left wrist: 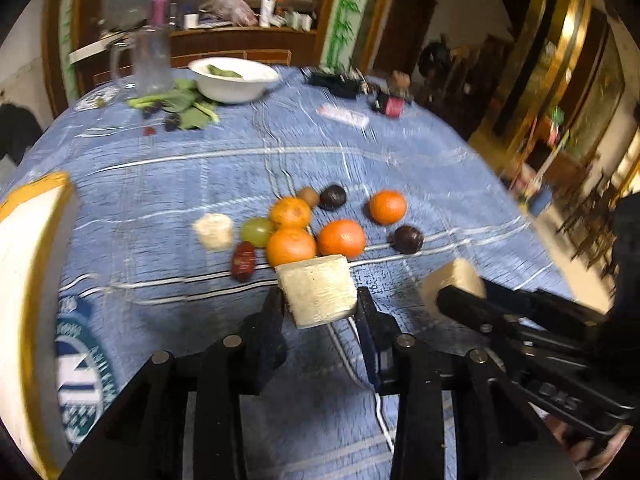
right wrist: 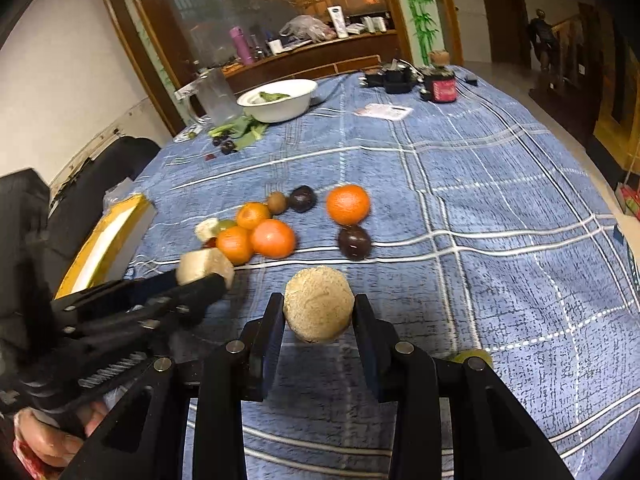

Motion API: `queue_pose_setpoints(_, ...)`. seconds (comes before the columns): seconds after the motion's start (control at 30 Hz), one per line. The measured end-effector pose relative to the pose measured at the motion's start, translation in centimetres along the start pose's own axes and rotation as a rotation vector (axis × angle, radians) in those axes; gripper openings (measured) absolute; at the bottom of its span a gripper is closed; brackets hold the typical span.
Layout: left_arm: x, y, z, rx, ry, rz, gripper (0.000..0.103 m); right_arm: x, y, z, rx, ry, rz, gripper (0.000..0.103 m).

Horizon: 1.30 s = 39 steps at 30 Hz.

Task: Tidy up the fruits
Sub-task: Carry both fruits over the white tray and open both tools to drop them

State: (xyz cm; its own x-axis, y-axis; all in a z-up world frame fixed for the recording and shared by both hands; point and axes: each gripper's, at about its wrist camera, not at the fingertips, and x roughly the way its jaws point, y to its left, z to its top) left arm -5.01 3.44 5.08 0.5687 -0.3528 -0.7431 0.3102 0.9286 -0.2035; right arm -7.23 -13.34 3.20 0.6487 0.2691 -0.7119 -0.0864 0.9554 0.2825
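The bench (right wrist: 500, 200), draped in a blue plaid cloth, carries nearly all the fruit loose in one cluster at its middle, so the sorting looks barely begun. A white tray with a yellow rim (left wrist: 28, 264) sits at the left edge, and what shows of it looks bare; whether it is the intended container is only a guess. A white bowl (right wrist: 280, 104) holding green leaves stands well beyond, next to a glass pitcher (right wrist: 214, 96).

In the cluster, four oranges (left wrist: 341, 238) lie near one another, three touching and one apart to the right. Two dark round fruits (left wrist: 407, 239), a green grape (left wrist: 257, 231), a small brown kiwi-like fruit (left wrist: 308, 196), a red date (left wrist: 243, 261) and a pale cut chunk (left wrist: 214, 231) sit among them.

The left gripper (left wrist: 320, 300) pinches a pale cylindrical fruit piece (left wrist: 318, 292) just above the cloth, near the oranges. The right gripper (right wrist: 318, 312) clamps a tan round piece (right wrist: 319, 304), likewise lifted. Two pieces are in hand and none visibly placed; everything else remains to be grouped.
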Motion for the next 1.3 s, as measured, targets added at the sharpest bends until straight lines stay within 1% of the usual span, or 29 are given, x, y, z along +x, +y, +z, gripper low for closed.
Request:
queue_pose_setpoints(0.07,-2.5,1.5,0.0,-0.035,-0.041,0.010,0.035,-0.4,1.0,0.2,-0.019,-0.005,0.012,0.037)
queue_pose_setpoints(0.17,-6.8,5.2,-0.3,-0.098,-0.103,0.075,0.035,-0.9,3.9,0.7,-0.066,-0.011,0.050,0.037)
queue_pose_setpoints(0.2,-8.1,6.6,-0.5,-0.116,-0.122,0.113,0.035,-0.9,4.8,0.9,-0.078,-0.010,0.063,0.037)
queue_pose_setpoints(0.27,-10.5,10.0,-1.0,-0.151,-0.154,0.229,0.035,-0.8,7.7,1.3,-0.118,-0.006,0.111,0.037)
queue_pose_setpoints(0.3,-11.3,11.4,-1.2,-0.168,-0.162,0.274,0.035,-0.6,9.2,1.5,-0.137,-0.002,0.136,0.037)
queue_pose_setpoints(0.33,-12.1,13.1,-1.5,-0.192,-0.167,0.318,0.035,-0.4,10.8,1.6,-0.157,0.003,0.162,0.037)
queue_pose_setpoints(0.4,-13.1,16.7,-2.3,-0.257,-0.152,0.378,0.035,0.3,14.6,1.8,-0.208,0.020,0.221,0.037)
queue_pose_setpoints(0.43,-13.3,18.5,-2.8,-0.294,-0.140,0.401,0.035,0.7,16.3,1.8,-0.229,0.029,0.246,0.037)
queue_pose_setpoints(0.57,-13.7,23.2,-5.0,-0.377,-0.114,0.472,0.035,3.2,23.6,1.1,-0.332,0.076,0.323,0.038)
queue_pose_setpoints(0.6,-13.7,23.9,-5.5,-0.392,-0.108,0.475,0.035,4.1,25.7,0.7,-0.363,0.096,0.338,0.038)
queue_pose_setpoints(0.7,-13.4,25.8,-6.8,-0.434,-0.087,0.475,0.035,6.6,29.6,-0.7,-0.421,0.152,0.360,0.038)
queue_pose_setpoints(0.77,-13.3,26.4,-7.3,-0.454,-0.080,0.472,0.035,8.1,31.3,-1.6,-0.463,0.175,0.345,0.038)
queue_pose_setpoints(0.83,-13.2,26.9,-7.8,-0.478,-0.081,0.451,0.035,9.2,32.4,-2.9,-0.499,0.191,0.321,0.038)
queue_pose_setpoints(0.93,-12.9,27.4,-7.7,-0.497,-0.084,0.430,0.035,10.5,33.2,-4.0,-0.524,0.206,0.299,0.038)
queue_pose_setpoints(1.03,-13.2,27.4,-7.8,-0.504,-0.094,0.424,0.035,10.5,33.8,-4.6,-0.565,0.177,0.271,0.038)
queue_pose_setpoints(1.1,-13.5,27.3,-7.8,-0.513,-0.105,0.415,0.035,10.4,34.0,-4.7,-0.572,0.164,0.264,0.042)
queue_pose_setpoints(1.2,-14.4,26.8,-7.5,-0.522,-0.132,0.402,0.040,9.7,33.8,-4.5,-0.560,0.149,0.274,0.048)
queue_pose_setpoints(1.3,-15.5,25.6,-7.0,-0.515,-0.168,0.384,0.047,8.1,33.0,-3.8,-0.543,0.108,0.280,0.048)
